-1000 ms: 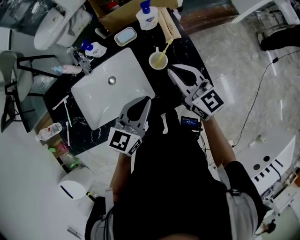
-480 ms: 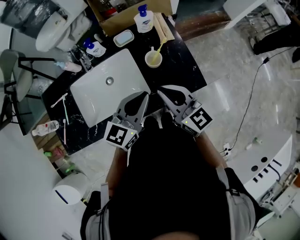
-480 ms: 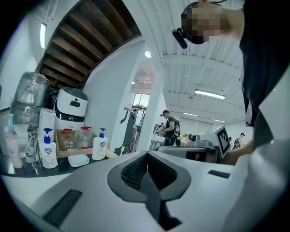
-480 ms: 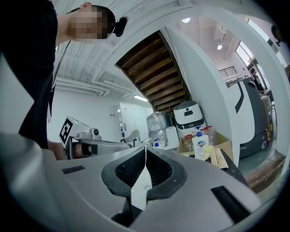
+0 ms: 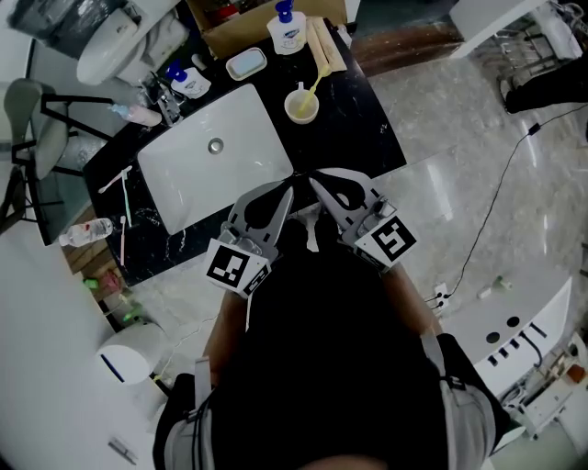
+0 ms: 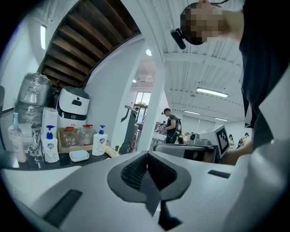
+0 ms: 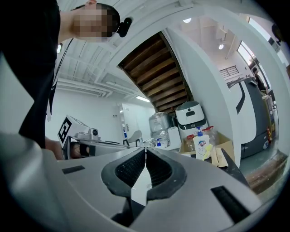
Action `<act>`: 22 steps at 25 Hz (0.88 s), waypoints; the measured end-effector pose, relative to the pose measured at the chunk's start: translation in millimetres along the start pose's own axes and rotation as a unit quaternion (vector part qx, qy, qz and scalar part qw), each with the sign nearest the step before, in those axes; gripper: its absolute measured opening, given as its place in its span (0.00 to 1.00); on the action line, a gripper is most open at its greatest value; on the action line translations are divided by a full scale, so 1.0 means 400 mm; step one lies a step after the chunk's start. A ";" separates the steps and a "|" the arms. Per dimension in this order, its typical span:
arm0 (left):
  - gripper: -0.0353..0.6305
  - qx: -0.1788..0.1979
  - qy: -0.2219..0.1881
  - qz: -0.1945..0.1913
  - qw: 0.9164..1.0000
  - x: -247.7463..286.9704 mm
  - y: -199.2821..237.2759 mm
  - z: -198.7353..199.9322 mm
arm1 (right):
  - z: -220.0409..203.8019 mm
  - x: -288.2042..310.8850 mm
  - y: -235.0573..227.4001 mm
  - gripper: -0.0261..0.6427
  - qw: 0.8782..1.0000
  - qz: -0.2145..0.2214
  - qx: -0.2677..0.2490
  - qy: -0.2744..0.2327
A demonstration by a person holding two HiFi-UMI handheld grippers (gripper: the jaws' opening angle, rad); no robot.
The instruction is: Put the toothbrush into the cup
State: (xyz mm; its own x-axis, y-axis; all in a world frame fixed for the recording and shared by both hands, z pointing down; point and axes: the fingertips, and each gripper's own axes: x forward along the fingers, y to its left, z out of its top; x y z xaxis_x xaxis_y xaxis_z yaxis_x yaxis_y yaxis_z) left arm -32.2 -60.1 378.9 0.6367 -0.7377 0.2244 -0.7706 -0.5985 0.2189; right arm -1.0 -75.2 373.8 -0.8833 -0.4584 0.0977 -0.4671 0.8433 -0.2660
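A pale yellow cup [image 5: 300, 106] stands on the black counter [image 5: 367, 128], to the right of the white sink [image 5: 188, 179]. A yellow toothbrush [image 5: 318, 83] leans in the cup, its handle sticking out up and to the right. Both grippers are held close to the person's body at the counter's front edge, well short of the cup. My left gripper [image 5: 288, 190] [image 6: 147, 154] is shut with nothing in it. My right gripper [image 5: 314, 182] [image 7: 145, 149] is shut and empty too, and the two tips nearly touch.
Behind the sink are a faucet [image 5: 165, 103], a blue soap dish [image 5: 246, 64], two soap bottles [image 5: 283, 27] [image 5: 192, 83] and a cardboard box [image 5: 225, 32]. A white toothbrush [image 5: 115, 181] and a pink one [image 5: 122, 237] lie on the counter's left end. A cable [image 5: 496, 174] crosses the floor.
Both grippers drew back from the cup toward the person's body and came together at the counter's front edge. The toothbrush stays in the cup.
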 end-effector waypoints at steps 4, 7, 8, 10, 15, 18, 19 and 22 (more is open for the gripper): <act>0.07 0.011 0.020 0.012 1.000 -0.001 -0.032 -0.033 | -0.040 -0.014 -0.011 0.07 1.000 0.023 0.020 -0.006; 0.07 -0.004 0.012 0.029 0.999 -0.018 -0.046 -0.040 | -0.058 -0.017 -0.005 0.07 0.999 0.042 0.007 0.000; 0.07 -0.005 0.012 0.031 0.999 -0.031 -0.055 -0.046 | -0.056 -0.020 0.000 0.07 0.999 0.039 0.000 -0.002; 0.07 -0.002 0.009 0.029 1.000 -0.059 -0.079 -0.052 | -0.045 -0.032 0.015 0.07 0.999 0.029 -0.004 -0.014; 0.07 0.013 -0.006 0.011 1.000 -0.142 -0.124 -0.049 | -0.033 -0.056 0.092 0.07 1.000 0.004 -0.019 -0.024; 0.07 0.022 -0.015 -0.001 1.000 -0.226 -0.151 -0.061 | -0.058 -0.072 0.187 0.07 1.000 0.000 -0.023 -0.020; 0.07 0.023 -0.017 -0.003 1.000 -0.261 -0.158 -0.070 | -0.070 -0.078 0.226 0.07 1.000 0.000 -0.021 -0.020; 0.07 0.017 -0.021 -0.004 1.000 -0.373 -0.176 -0.107 | -0.107 -0.099 0.338 0.07 1.000 -0.015 -0.011 -0.016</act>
State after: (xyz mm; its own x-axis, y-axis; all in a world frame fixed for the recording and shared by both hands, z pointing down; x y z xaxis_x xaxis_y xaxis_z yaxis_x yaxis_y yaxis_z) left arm -72.0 105.5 370.7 0.6411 -0.7454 0.1827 -0.7670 -0.6136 0.1877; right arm -31.1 69.0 374.8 -0.8669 -0.4929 0.0743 -0.4951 0.8344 -0.2423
